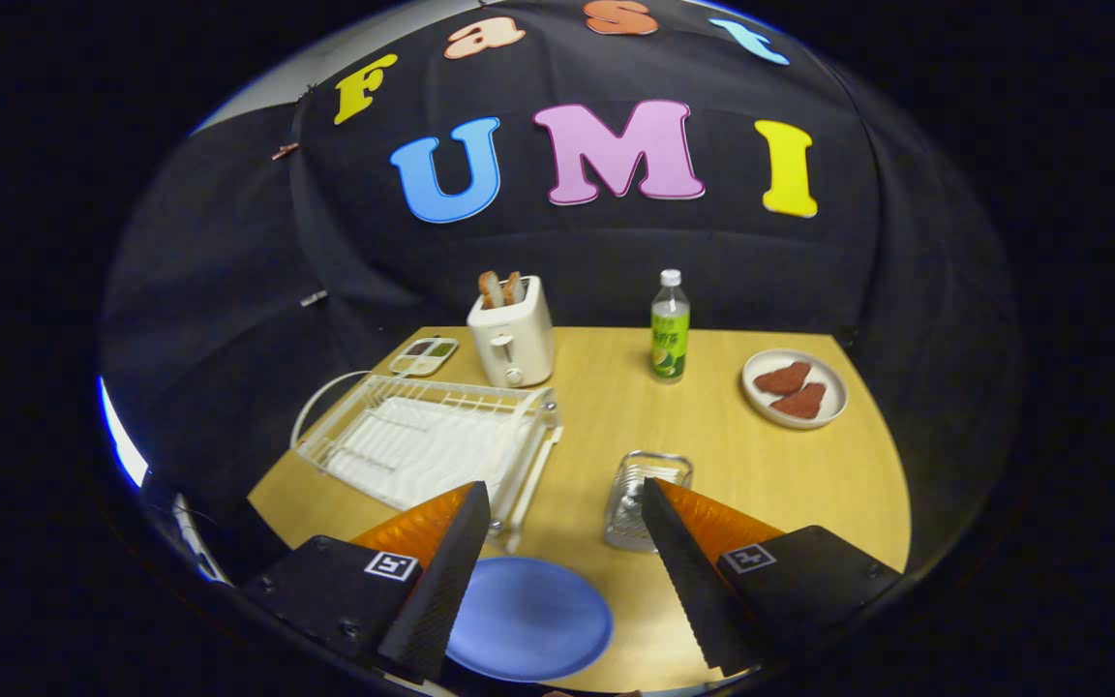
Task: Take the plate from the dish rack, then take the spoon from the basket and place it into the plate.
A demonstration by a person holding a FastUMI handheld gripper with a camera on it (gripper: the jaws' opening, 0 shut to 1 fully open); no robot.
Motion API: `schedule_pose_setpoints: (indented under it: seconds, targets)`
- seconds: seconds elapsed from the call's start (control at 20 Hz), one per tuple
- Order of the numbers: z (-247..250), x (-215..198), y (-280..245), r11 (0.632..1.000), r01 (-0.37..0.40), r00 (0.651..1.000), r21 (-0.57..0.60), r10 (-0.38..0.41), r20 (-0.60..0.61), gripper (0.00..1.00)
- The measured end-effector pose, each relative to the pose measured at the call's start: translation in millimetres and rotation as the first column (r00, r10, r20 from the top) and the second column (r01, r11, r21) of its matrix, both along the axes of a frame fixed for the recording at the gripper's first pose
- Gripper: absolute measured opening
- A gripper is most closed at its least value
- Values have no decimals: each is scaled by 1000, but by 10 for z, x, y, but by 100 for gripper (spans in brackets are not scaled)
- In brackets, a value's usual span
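Legible text: none | bottle (670, 327) label: print too small to read | gripper (565, 503) finger tags: square markers, no characters

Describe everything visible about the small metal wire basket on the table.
The small metal wire basket is silvery, rectangular, with thin parallel wires and a rounded rim. It stands upright on the wooden table, right of the white dish rack, just ahead of the open gripper, one finger overlapping its corner. Something metallic lies inside, unclear.
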State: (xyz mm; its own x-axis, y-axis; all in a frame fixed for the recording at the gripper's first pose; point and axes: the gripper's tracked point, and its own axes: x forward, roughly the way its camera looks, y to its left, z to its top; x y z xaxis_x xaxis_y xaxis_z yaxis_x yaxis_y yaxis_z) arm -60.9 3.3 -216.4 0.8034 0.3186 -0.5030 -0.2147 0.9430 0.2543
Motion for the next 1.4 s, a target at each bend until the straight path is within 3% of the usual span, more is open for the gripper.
schedule_pose_setpoints:
  seconds: [0.1, 0.2, 0.35, 0.45, 0.6, 0.75, 1.05, 1.4]
  targets:
    - [-353, 72, -157, 996, 12, 998, -94, -18, -63, 98]
    - [-610, 64, -161, 994, -5, 992, -109, -9, -125, 97]
    - [-972, -8, -179, 992, -25, 976, -121, -2, -217, 76]
    - [-1084, -2, -189, 992, -20, 969, -128, -12, -245, 68]
    - [-1222, -13, -196, 991, -3, 954, -135, -37, -297, 33]
    - [-1139, -56, -49, 996, -26, 952, -89, -3, -307, 17]
    - [-951, -38, -84, 997, 34, 960, -63, -51, -277, 12]
    - [-378, -67, -326, 994, 110, 978, -25, -113, -177, 12]
